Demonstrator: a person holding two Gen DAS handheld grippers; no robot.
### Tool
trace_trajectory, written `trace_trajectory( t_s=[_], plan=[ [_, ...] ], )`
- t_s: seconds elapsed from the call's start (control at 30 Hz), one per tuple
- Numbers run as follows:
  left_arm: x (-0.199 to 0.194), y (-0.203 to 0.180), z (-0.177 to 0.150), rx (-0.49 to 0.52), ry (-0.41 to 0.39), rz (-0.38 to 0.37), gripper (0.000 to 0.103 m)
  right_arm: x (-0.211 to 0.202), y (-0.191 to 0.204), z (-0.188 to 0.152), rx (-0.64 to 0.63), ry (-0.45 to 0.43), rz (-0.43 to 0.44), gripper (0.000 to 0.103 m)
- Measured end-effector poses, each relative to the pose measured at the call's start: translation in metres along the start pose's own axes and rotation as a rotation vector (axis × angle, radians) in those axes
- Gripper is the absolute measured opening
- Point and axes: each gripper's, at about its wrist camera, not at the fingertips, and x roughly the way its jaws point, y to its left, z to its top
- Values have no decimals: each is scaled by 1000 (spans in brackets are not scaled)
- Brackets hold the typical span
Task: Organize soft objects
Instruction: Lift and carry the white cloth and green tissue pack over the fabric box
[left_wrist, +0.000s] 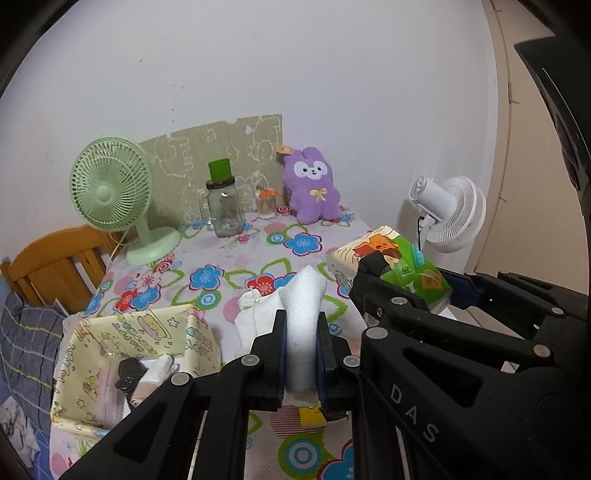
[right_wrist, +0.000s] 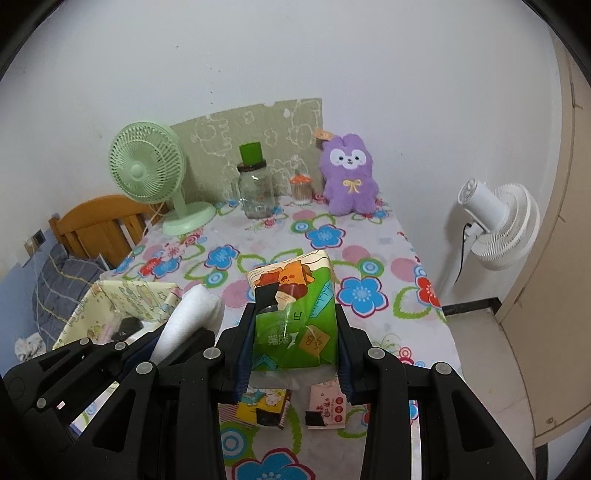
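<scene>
Pinching white foam (left_wrist: 301, 332) — left claw (left_wrist: 301, 363); right claw (right_wrist: 293, 350) grips tissue pack (right_wrist: 295, 314).

tissue pack (right_wrist: 295, 317): glossy plastic film | foam roll (left_wrist: 303, 325): matt white | plush rabbit (left_wrist: 313, 186): fuzzy

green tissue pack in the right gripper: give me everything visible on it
The tissue pack is a soft brick in glossy plastic film, mostly green, with a cream top panel showing an orange cartoon figure, an orange square label and a strip of black tape. White tissue shows at its near end. It is lifted off the floral tablecloth, long axis pointing away from the camera, far end raised. The right gripper clamps its two long sides; nothing else visibly touches it. The left wrist view shows it the same way.
</scene>
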Motion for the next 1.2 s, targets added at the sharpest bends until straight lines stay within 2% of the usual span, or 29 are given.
trace_trajectory(
  t_s=[0.57, 0.93, 1.2],
  plan=[
    [-27, 42, 4, -17, -58, 60, 11, -15, 45, 16, -42, -59, 60, 40],
    [-32, 73, -1, -42, -70, 107, 11, -7, 76, 22, -66, -60, 103, 40],
    [-27, 99, -11, -74, -43, 136, 11, 11, 102, 20, -88, -30, 132, 41]
  ],
)
